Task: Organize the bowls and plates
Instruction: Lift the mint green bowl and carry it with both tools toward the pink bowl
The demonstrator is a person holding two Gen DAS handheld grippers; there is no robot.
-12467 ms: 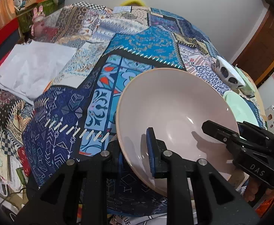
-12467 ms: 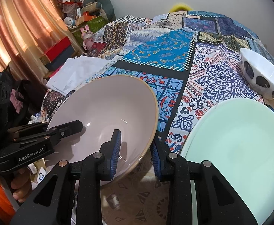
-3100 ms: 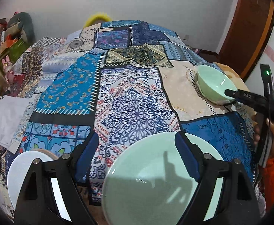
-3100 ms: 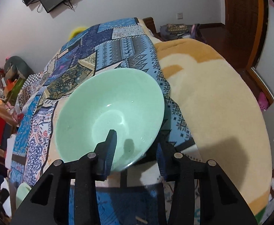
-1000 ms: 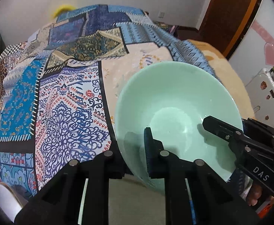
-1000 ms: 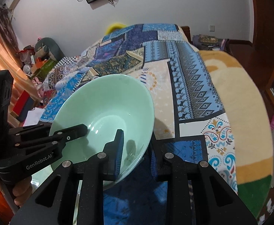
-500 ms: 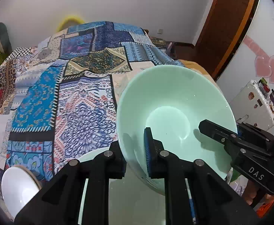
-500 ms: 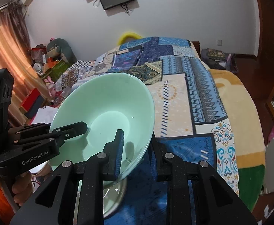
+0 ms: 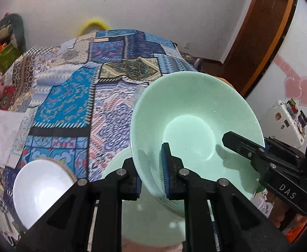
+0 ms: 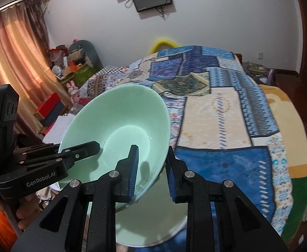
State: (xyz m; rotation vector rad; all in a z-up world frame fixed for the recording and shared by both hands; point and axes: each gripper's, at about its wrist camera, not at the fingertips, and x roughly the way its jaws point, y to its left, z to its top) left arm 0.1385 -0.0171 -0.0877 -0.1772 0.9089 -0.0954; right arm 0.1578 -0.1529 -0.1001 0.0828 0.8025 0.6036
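I had my left gripper (image 9: pixel 151 168) and right gripper (image 10: pixel 152 169) each clamped on opposite rims of the green bowl (image 9: pixel 195 121), sharing its weight to steady it above the green plate (image 9: pixel 151 220).

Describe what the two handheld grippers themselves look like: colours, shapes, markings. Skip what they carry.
Both are matte black plastic with angular, open-framed fingers joined by silver round rivets. The fingertips carry ribbed blue pads. The left gripper bears white "GenRobot.AI" lettering and a boxy black block behind it. The right gripper is marked "DAS" in white. Bare fingers show under each handle; no cables visible.
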